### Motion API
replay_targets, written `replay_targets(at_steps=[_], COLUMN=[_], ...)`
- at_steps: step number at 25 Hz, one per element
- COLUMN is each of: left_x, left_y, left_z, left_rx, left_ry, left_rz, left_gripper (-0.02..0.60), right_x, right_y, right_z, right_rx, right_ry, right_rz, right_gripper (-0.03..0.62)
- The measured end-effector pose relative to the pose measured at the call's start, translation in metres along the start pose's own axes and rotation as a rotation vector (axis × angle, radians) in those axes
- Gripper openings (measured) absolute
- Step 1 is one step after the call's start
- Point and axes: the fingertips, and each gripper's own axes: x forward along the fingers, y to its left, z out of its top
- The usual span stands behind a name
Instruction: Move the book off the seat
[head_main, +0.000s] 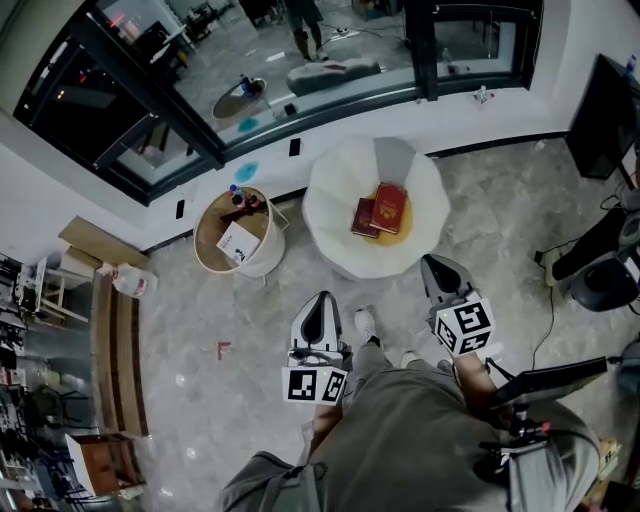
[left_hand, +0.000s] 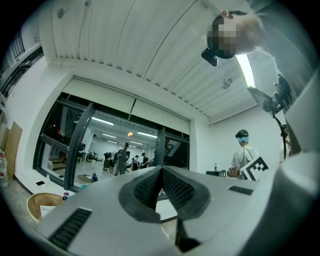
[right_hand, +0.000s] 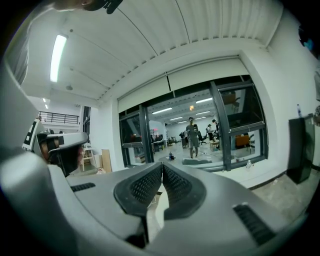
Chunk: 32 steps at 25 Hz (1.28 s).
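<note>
Red book (head_main: 389, 208) on white seat (head_main: 338, 195)
Flat, touching a darker book (head_main: 364, 218); left gripper (head_main: 321, 301) and right gripper (head_main: 433, 263) pinched closed, empty.

Ahead of the right gripper (head_main: 437, 265), the book (head_main: 390, 208) has a glossy red cover and the seat (head_main: 340, 205) looks matt white. The floor (head_main: 230, 400) beneath is polished marbled stone. The left gripper (head_main: 318, 305) is matt grey plastic with black ribbed pads (left_hand: 149, 189).

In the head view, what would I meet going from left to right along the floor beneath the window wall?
cardboard sheet → round side table → white seat → black panel
</note>
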Motion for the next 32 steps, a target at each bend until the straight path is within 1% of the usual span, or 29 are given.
replay_targets(at_steps=[8,14,22,25,27,32], left_x=[0.050,0.098,0.158,0.175,0.182,0.200], left_y=[0.047,0.104,0.172,0.193,0.206,0.236], left_z=[-0.007,-0.012,-0.010,-0.017,-0.022,-0.037], left_rx=[-0.012,-0.042,-0.076,-0.084,-0.091,-0.123], left_ry=[-0.001,0.010,0.005,0.009,0.017,0.028], left_rz=[-0.036,-0.052,-0.105,-0.134,-0.149,-0.155], left_gripper=[0.011,0.011,0.011,0.011,0.011,0.011], right_x=[0.065,0.139,0.224,0.243,0.252,0.269], right_y=[-0.004,-0.007,0.003,0.007,0.007,0.004], right_z=[0.004,0.011,0.037,0.041,0.039,0.029], right_rx=[-0.014,-0.026,-0.059,-0.079,-0.083,-0.082], right_ry=[0.013,0.022,0.011,0.006,0.022,0.049], right_rz=[-0.014,-0.022,-0.039,-0.053,-0.076,-0.128], right_gripper=[0.015,0.015,0.015,0.015,0.015,0.015])
